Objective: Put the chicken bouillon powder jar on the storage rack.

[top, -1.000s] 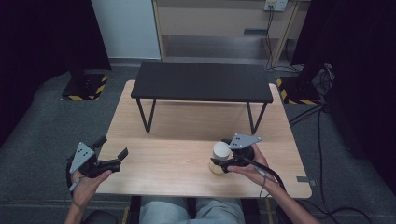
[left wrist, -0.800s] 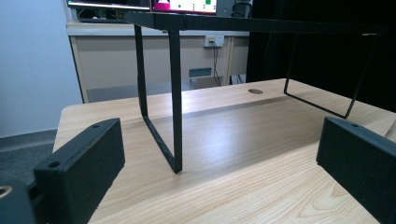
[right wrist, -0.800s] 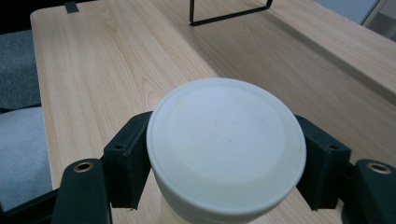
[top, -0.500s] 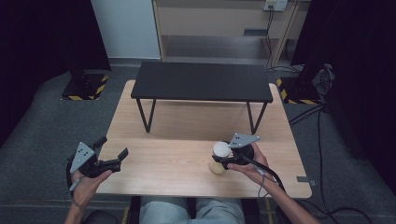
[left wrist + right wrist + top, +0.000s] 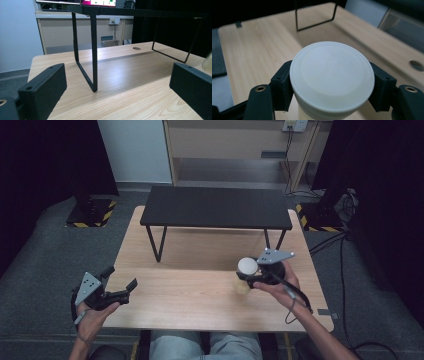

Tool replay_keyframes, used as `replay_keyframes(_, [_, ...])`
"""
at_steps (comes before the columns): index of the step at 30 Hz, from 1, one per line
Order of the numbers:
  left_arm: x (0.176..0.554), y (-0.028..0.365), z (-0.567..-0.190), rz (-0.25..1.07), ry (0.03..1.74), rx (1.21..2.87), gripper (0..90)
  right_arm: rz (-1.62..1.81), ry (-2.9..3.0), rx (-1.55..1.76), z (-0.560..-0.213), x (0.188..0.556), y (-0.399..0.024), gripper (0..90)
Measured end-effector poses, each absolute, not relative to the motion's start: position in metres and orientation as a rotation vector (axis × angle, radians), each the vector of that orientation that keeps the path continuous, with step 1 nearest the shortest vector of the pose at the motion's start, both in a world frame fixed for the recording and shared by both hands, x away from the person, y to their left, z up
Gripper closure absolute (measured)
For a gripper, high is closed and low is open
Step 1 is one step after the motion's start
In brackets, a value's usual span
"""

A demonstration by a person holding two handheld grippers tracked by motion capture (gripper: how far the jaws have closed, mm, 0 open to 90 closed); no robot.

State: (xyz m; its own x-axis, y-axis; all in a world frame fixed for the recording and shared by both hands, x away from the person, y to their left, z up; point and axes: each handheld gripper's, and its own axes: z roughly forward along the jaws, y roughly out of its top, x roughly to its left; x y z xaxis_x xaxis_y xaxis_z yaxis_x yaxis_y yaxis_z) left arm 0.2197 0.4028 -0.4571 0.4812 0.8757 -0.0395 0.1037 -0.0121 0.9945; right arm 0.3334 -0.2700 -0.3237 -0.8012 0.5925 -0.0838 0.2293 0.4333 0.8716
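- I am seeing the right gripper (image 5: pixel 252 279) clamping a small bottle (image 5: pixel 332 75) just under its white cap (image 5: pixel 247 266); in the right gripper view one jaw is pressing on each side of the neck, so the bottle is sitting squarely between them.
- The bottle's long axis is standing upright, cap up, with its pale body (image 5: pixel 243 287) reaching down toward the wooden table (image 5: pixel 200 295) below the jaws.
- I am judging the right hand (image 5: pixel 280 285) to be the working one: the bottle is in its grip, and the left gripper (image 5: pixel 120 287) is hanging well apart, off toward the table's other near corner.
- The left gripper is carrying nothing; in its own view the jaws are standing wide with bare tabletop between them.
- The black stand (image 5: pixel 216 207) is lying ahead of both grippers, farther up the table; its near leg (image 5: pixel 94 53) is rising straight ahead of the left jaws.
- Hard to make out: whether the bottle's base is touching the table or is lifted clear; the cap is hiding the body in the right gripper view.
- A pale blur (image 5: pixel 208 61) at the edge of the left gripper view is too cut off to name.
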Motion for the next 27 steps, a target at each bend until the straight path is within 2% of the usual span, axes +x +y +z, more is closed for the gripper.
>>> replay_keyframes(8, [0.221,0.403,-0.457,0.764,0.904,1.476,0.1,1.327,2.151,0.776,-0.242,0.340,-0.286,33.1])
replay_keyframes(12, [0.222,0.404,-0.457,0.758,0.902,1.476,0.2,1.340,2.061,0.833,-0.199,0.355,-0.289,33.2])
replay_keyframes(19, [0.222,0.404,-0.458,0.755,0.902,1.471,0.2,1.323,1.986,0.907,-0.170,0.391,-0.283,33.2])
replay_keyframes(27, [0.222,0.405,-0.458,0.757,0.901,1.473,0.4,1.258,1.893,1.019,-0.176,0.441,-0.268,33.3])
